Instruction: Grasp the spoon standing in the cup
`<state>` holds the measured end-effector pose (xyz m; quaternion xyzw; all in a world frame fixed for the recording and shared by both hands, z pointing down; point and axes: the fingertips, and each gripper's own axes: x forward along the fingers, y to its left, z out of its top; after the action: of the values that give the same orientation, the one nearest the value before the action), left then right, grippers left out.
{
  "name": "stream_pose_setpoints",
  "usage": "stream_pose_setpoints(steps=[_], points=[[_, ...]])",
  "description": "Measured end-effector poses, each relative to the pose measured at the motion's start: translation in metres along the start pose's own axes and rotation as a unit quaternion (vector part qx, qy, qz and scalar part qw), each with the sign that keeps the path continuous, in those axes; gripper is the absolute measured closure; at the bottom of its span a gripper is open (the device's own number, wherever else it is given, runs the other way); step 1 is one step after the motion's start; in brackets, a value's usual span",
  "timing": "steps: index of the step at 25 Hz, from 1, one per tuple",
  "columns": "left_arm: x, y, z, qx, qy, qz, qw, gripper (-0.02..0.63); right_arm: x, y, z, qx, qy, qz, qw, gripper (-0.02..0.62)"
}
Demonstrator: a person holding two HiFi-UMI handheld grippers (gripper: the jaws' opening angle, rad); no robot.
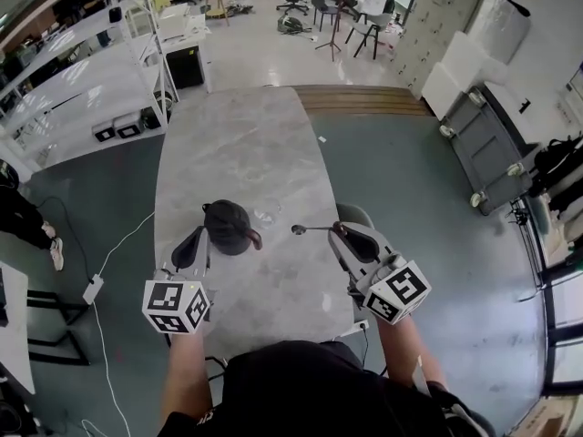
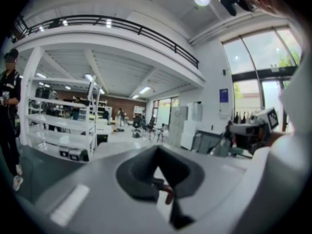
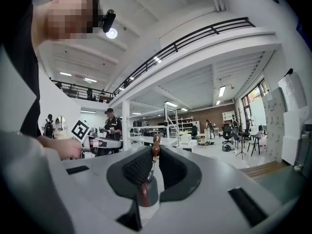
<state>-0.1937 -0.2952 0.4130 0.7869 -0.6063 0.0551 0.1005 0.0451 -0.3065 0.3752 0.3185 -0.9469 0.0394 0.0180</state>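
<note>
A black cup [image 1: 228,226] with a brown handle stands on the grey marble table [image 1: 246,144], with nothing in it that I can see. The spoon [image 1: 305,229] lies level in the air to the right of the cup, its metal bowl pointing toward the cup. My right gripper [image 1: 339,230] is shut on its handle; in the right gripper view the brown spoon handle [image 3: 156,143] sticks up between the jaws of the right gripper [image 3: 156,152]. My left gripper [image 1: 202,235] hovers just left of the cup. In its own view the left gripper [image 2: 157,150] has its tips together, and the cup is out of sight.
A small clear glass thing [image 1: 267,212] sits on the table behind the cup. A chair [image 1: 355,215] is tucked in at the table's right edge. White shelving [image 1: 82,71] stands at the left, cabinets [image 1: 492,153] at the right. A person [image 3: 111,126] stands beyond the table.
</note>
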Motion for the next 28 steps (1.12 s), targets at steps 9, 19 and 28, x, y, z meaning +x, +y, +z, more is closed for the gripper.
stream_pose_setpoints(steps=[9, 19, 28], points=[[0.003, -0.02, 0.026, -0.005, -0.026, -0.002, 0.9997, 0.597, -0.017, -0.015, 0.014, 0.001, -0.024, -0.002, 1.0, 0.561], [0.007, -0.036, 0.019, 0.004, -0.022, -0.008, 0.9997, 0.597, -0.021, -0.013, 0.013, -0.005, -0.024, 0.002, 1.0, 0.561], [0.004, -0.033, 0.015, 0.001, -0.015, -0.005, 0.9999, 0.597, -0.014, -0.004, 0.009, 0.003, -0.016, 0.017, 1.0, 0.561]])
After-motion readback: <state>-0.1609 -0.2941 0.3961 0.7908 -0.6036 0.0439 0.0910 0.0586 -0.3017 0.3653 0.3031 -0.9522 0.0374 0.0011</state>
